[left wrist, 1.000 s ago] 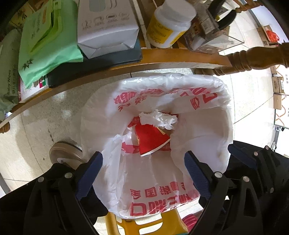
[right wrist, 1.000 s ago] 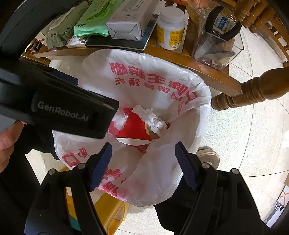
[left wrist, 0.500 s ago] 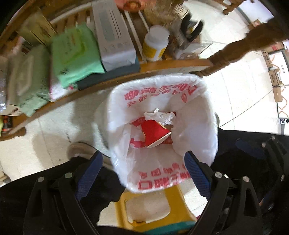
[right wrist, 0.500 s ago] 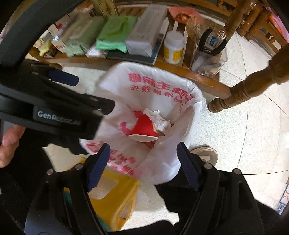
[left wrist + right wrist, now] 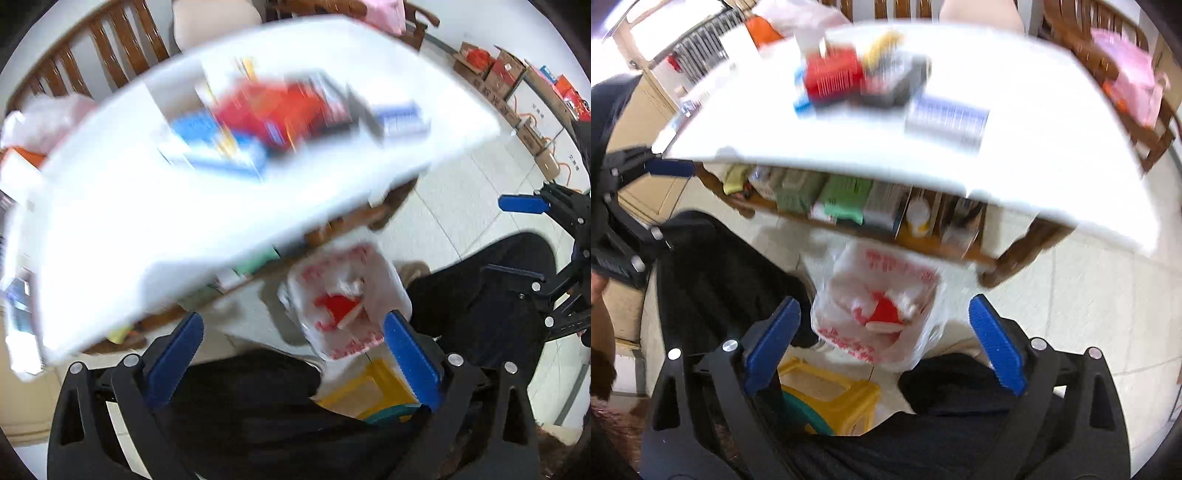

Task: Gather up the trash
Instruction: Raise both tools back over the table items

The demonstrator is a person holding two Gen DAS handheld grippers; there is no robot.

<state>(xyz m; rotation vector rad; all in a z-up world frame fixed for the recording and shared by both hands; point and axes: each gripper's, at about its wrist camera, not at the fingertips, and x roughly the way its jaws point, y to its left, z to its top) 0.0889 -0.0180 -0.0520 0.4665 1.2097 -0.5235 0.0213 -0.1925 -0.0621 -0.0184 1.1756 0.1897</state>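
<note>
A bin lined with a white bag with red print (image 5: 347, 295) stands on the floor below the table; it also shows in the right wrist view (image 5: 882, 314). In it lie a red paper cup (image 5: 338, 306) and crumpled white tissue (image 5: 349, 284). My left gripper (image 5: 293, 350) is open and empty, high above the bin. My right gripper (image 5: 884, 339) is open and empty, also high above it. The white table top (image 5: 147, 221) carries blurred red, blue and grey items (image 5: 834, 77) and a white-blue packet (image 5: 945, 118).
A lower wooden shelf (image 5: 886, 236) holds green packs, a box and a white bottle. A yellow stool (image 5: 831, 398) stands under the bin. The person's dark-clothed legs (image 5: 480, 288) flank it. Wooden chairs (image 5: 92, 55) and cardboard boxes (image 5: 517, 85) stand beyond.
Both grippers have risen well away from the bin, from close above it to above table height. The table top has come into view, blurred by motion. Both stay open.
</note>
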